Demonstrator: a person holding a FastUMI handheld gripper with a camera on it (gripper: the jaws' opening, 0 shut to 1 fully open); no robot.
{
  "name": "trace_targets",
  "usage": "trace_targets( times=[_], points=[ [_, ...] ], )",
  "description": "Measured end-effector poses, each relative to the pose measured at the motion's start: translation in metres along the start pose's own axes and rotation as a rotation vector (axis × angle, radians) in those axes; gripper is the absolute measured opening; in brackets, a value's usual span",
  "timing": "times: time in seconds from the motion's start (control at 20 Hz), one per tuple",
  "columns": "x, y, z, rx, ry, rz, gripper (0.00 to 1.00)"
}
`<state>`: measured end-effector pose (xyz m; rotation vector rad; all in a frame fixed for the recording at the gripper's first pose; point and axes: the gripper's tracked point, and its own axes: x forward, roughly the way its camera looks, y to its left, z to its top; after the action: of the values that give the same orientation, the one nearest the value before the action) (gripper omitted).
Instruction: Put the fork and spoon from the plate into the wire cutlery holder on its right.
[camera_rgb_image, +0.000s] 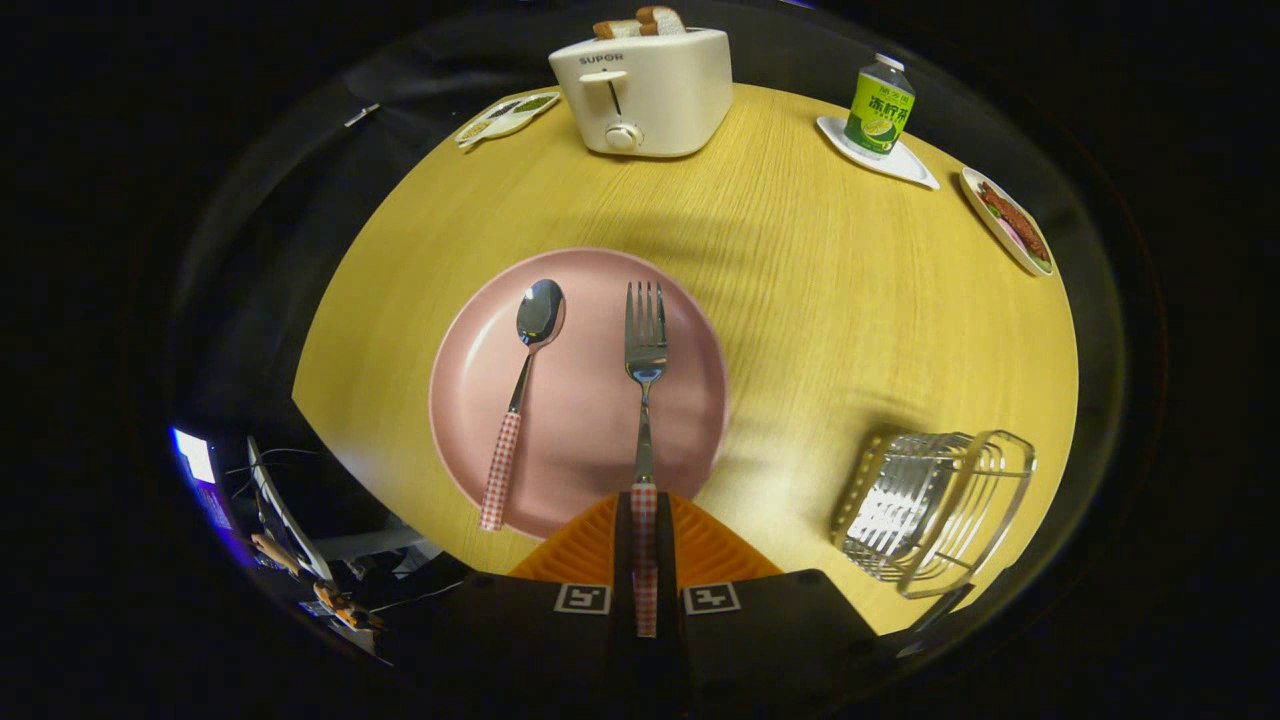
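The gripper (645, 545) has its two fingers squeezed almost together on the checked handle of the fork (645, 400) — it looks like a firm hold on the near end. The rest of the fork lies on the pink plate (590, 470), prongs pointing far away. The spoon (522, 400) lies on the plate too, just left of the fork.

What could go wrong? The hold is only on the end of the handle, so I think the heavy prong end could droop or swing when the fork goes up. It could also bump the spoon beside it.

The wire cutlery holder (935, 510) sits to the right of the plate, lying tipped on its side by the look of it — so the fork might slide back out.

Far away stand a toaster (645, 90) and a bottle (880, 105). Nothing stands between plate and holder.
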<state>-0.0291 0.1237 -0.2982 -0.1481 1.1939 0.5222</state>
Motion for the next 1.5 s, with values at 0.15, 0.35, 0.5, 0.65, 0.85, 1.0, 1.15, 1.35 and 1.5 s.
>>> trace_targets(
  times=[0.15,0.35,0.5,0.65,0.85,1.0,1.15,1.35,1.5],
  points=[
    [-0.05,-0.038,-0.011,-0.078,0.032,-0.019,0.12],
    [-0.1,-0.094,-0.027,-0.168,0.12,-0.056,0.12],
    [-0.116,-0.129,-0.042,-0.171,0.198,-0.076,0.11],
    [-0.115,-0.15,-0.065,-0.184,0.316,-0.069,0.12],
    [-0.101,-0.152,-0.075,-0.145,0.442,-0.002,0.12],
    [-0.1,-0.162,-0.077,-0.151,0.519,-0.004,0.11],
    [-0.114,-0.176,-0.085,-0.204,0.551,-0.022,0.12],
    [-0.113,-0.18,-0.092,-0.251,0.604,-0.032,0.12],
    [-0.102,-0.178,-0.096,-0.274,0.676,-0.032,0.11]
  ],
)
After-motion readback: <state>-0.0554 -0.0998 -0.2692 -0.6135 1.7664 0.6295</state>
